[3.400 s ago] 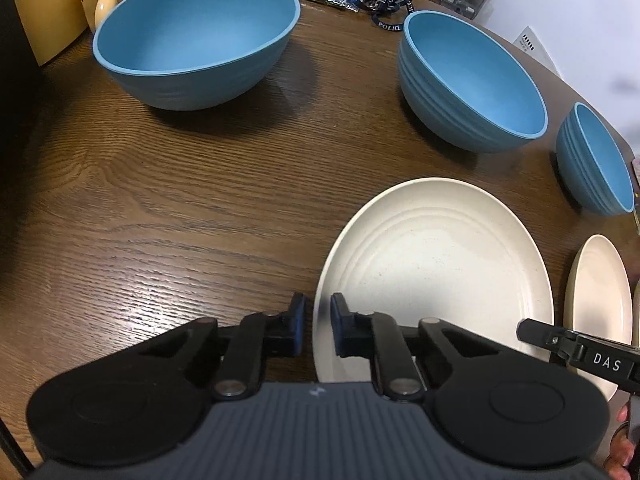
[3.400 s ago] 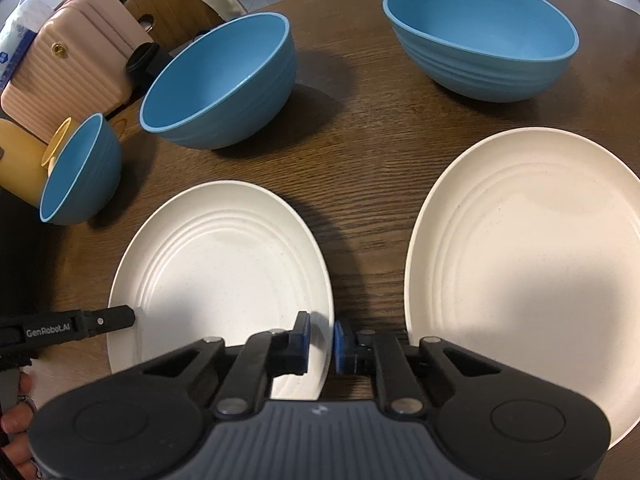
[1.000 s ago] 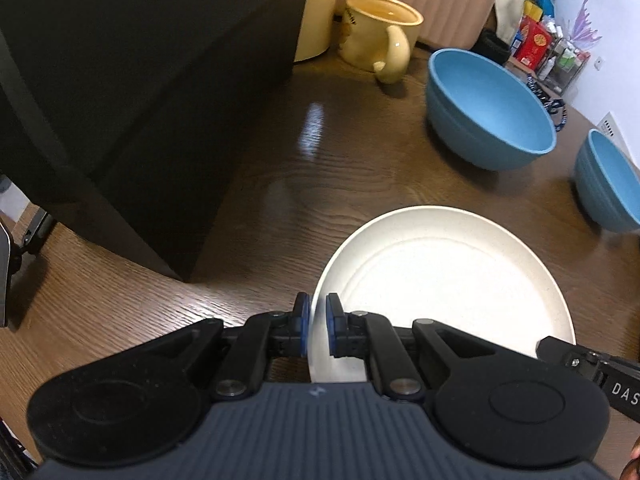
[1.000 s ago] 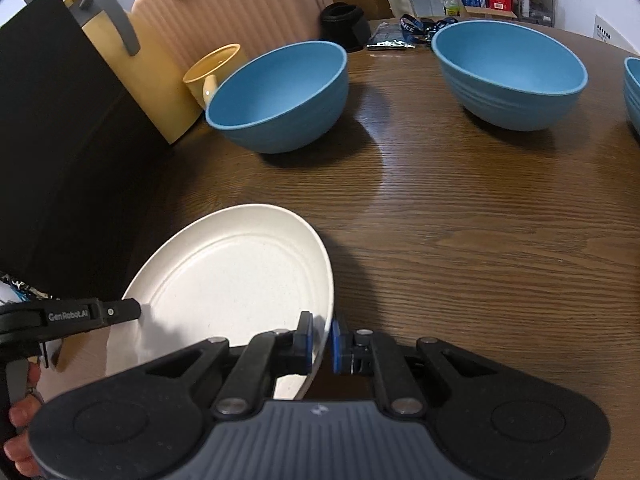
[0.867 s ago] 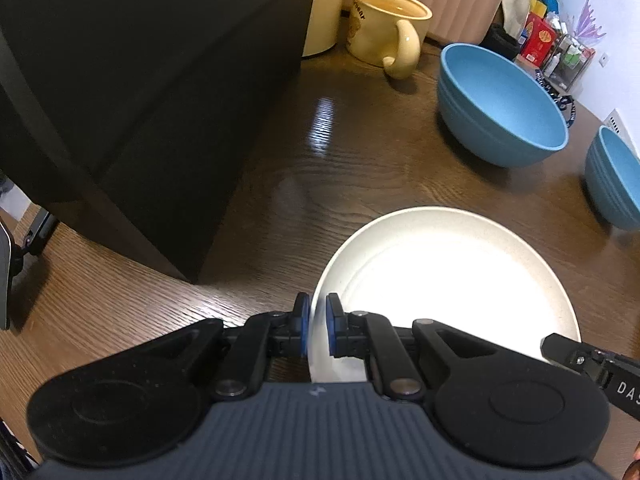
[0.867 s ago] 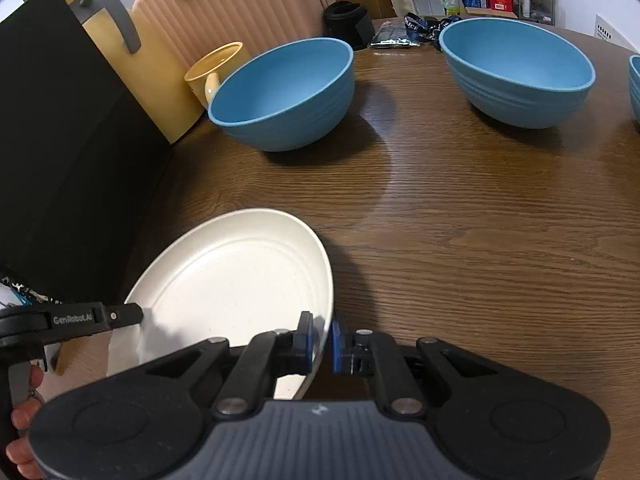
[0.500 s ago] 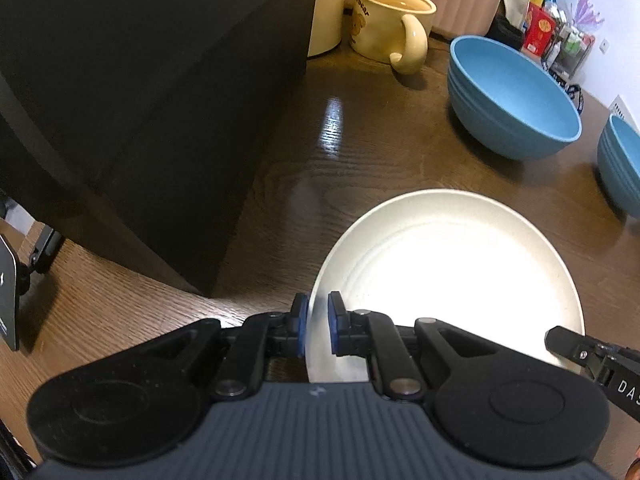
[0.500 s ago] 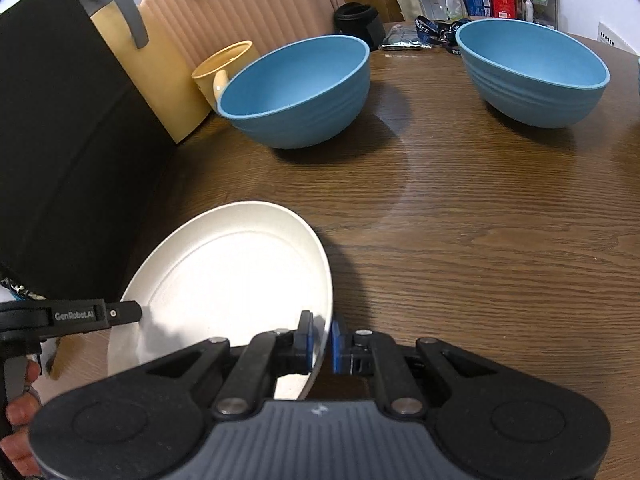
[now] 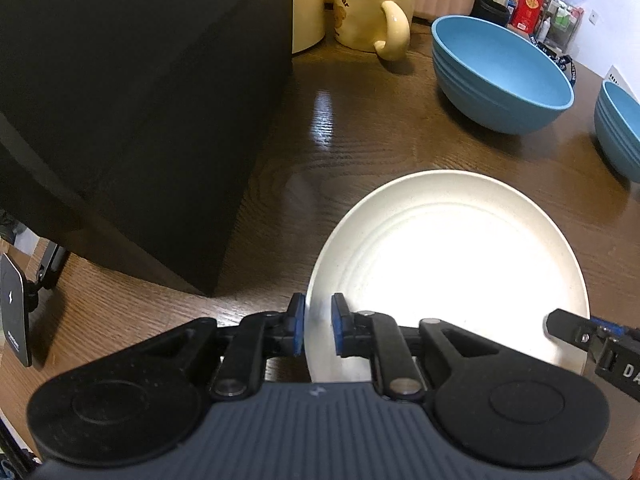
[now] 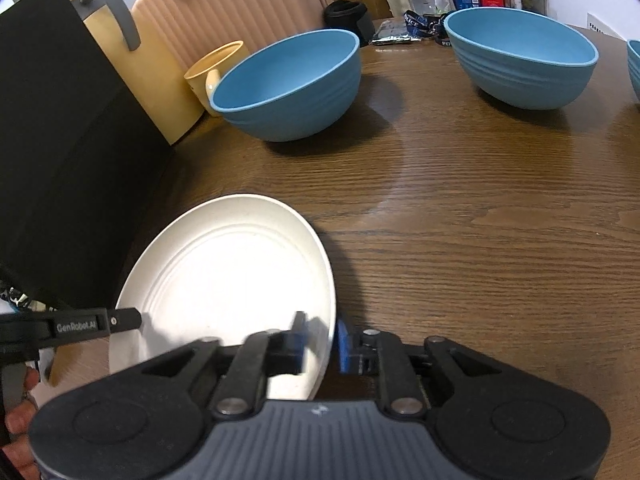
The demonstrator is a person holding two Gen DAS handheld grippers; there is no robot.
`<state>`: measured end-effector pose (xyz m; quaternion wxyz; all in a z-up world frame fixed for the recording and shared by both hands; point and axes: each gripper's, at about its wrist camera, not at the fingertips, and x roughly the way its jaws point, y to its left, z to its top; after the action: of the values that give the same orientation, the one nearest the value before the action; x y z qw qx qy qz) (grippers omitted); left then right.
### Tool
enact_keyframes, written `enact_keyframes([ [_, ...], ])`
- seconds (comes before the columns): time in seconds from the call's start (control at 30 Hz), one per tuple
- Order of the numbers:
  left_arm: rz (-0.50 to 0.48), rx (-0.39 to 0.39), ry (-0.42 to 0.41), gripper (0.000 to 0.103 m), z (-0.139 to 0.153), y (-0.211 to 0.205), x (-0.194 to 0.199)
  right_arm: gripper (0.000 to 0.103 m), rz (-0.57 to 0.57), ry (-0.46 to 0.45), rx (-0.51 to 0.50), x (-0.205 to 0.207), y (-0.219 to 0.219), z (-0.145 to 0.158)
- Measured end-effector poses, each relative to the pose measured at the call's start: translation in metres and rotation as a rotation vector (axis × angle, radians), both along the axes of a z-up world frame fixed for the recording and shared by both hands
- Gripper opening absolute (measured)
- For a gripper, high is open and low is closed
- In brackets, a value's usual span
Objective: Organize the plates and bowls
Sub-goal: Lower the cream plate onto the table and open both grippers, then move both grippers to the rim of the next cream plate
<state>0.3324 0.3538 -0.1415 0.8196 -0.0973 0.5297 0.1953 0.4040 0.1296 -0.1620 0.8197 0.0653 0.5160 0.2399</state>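
Left view only: phone [image 9: 14,314] at 9 o'clock.
Left gripper [image 9: 317,330]: tilted down — jaws opening, narrow, astride plate [image 9: 448,264] rim.
Right gripper [image 10: 321,346]: tilted down — likewise opening.

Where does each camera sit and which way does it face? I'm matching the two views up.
Left wrist: on the left gripper, angled down at the cream plate and black box; its jaws are opening astride the rim.
Right wrist: on the right gripper, angled down across the table; jaws opening, a hand shows.
Shared: plate, nearest blue bowl, yellow mug.
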Motion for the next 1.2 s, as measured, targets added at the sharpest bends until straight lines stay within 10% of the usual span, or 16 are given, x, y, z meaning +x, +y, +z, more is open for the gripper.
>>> enact_keyframes([
  [0.1, 0.01, 0.021, -0.002, 0.044, 0.002, 0.001, -0.004, 0.062, -0.014, -0.021, 0.003, -0.003, -0.004, 0.003],
  [0.37, 0.046, 0.048, -0.068, 0.101, 0.023, 0.005, -0.018, 0.099, -0.045, -0.034, 0.019, -0.004, -0.016, 0.012],
  [1.2, 0.019, -0.013, -0.182, 0.103, 0.064, -0.018, -0.024, 0.103, -0.088, -0.121, 0.01, -0.023, -0.045, 0.05],
])
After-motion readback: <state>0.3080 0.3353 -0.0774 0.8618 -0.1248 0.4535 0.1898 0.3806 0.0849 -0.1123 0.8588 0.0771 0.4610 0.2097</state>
